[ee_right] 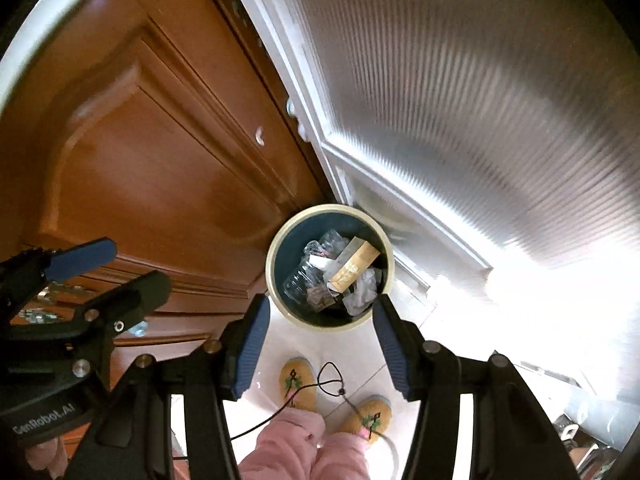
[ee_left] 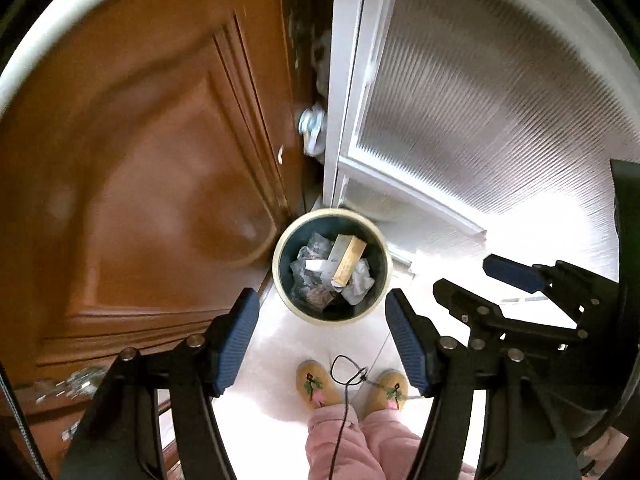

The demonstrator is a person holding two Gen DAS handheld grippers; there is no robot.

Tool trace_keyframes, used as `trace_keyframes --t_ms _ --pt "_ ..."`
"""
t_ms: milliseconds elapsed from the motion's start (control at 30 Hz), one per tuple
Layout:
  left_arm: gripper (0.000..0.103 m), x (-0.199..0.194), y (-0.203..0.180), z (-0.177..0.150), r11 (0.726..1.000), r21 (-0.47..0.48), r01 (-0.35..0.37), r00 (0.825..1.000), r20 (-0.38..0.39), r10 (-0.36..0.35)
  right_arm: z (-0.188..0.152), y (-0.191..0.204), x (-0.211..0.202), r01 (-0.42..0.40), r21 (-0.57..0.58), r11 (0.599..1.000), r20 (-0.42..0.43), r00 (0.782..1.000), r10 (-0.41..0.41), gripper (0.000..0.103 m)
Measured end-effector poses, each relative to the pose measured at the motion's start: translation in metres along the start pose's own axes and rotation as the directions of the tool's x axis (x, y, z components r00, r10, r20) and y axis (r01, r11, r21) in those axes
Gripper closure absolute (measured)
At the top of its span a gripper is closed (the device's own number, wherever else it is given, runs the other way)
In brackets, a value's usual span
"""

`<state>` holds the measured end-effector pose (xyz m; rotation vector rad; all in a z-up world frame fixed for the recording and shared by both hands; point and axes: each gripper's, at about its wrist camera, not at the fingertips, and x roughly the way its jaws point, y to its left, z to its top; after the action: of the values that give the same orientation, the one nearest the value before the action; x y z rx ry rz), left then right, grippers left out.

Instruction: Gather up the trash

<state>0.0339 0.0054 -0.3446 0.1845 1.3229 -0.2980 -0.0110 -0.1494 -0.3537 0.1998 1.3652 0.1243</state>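
A round trash bin [ee_left: 277, 270] [ee_right: 270, 270] with a cream rim and a dark inside stands on the pale floor far below both grippers. In it lie a tan cardboard box [ee_left: 351, 261] [ee_right: 354, 266], crumpled clear plastic [ee_left: 306, 258] [ee_right: 300, 280] and white paper [ee_left: 360, 280] [ee_right: 362, 294]. My left gripper [ee_left: 322, 342] [ee_right: 112, 276] points down over the bin's near side, open, with nothing between its blue pads [ee_left: 236, 344]. Beside it my right gripper [ee_right: 320, 346] [ee_left: 480, 284] also hangs open and empty.
A brown panelled wooden door [ee_left: 140, 160] [ee_right: 160, 140] rises left of the bin, a white-framed ribbed glass door [ee_left: 480, 100] [ee_right: 460, 100] right of it. A person's feet in yellow slippers [ee_left: 314, 384] [ee_right: 298, 380] and pink trousers stand near the bin. A thin black cord [ee_left: 344, 372] dangles there.
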Motion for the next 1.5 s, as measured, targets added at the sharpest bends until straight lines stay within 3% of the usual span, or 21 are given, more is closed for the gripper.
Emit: trace_keyframes --t_ms 67,400,800,1000,1200,1367,1500 --pt "0.039 -0.026 -0.002 0.002 1.000 -0.002 -0.006 1.000 0.008 0.006 0.001 0.004 -0.025 0.024 0.005 1.000 0.004 1.000 -0.024 0.041" --pt "0.039 -0.137 -0.019 0.012 0.999 0.020 -0.028 0.996 0.089 0.026 0.005 0.017 -0.145 0.070 -0.005 0.998 0.053 0.996 -0.069 0.041" --pt "0.039 -0.237 -0.026 0.033 0.993 0.038 -0.116 0.974 0.201 0.106 0.015 0.027 -0.243 0.073 -0.017 0.997 0.159 0.985 -0.069 0.041" --pt "0.039 -0.294 -0.025 0.049 0.994 0.000 -0.113 0.957 0.270 0.109 0.030 0.037 -0.302 0.053 -0.010 0.999 0.283 0.958 -0.048 0.041" --pt "0.039 -0.340 -0.036 0.055 0.994 -0.007 -0.107 0.927 0.362 0.102 0.037 0.051 -0.358 0.052 -0.012 0.999 0.415 0.909 -0.043 0.040" --pt "0.038 -0.364 -0.041 0.054 0.994 -0.018 -0.108 0.899 0.425 0.105 0.037 0.060 -0.376 0.072 -0.009 0.997 0.467 0.882 -0.060 0.040" --pt "0.038 -0.377 -0.044 0.052 0.995 -0.019 -0.098 0.888 0.449 0.096 0.035 0.059 -0.387 0.065 0.004 0.998 0.487 0.872 -0.059 0.040"
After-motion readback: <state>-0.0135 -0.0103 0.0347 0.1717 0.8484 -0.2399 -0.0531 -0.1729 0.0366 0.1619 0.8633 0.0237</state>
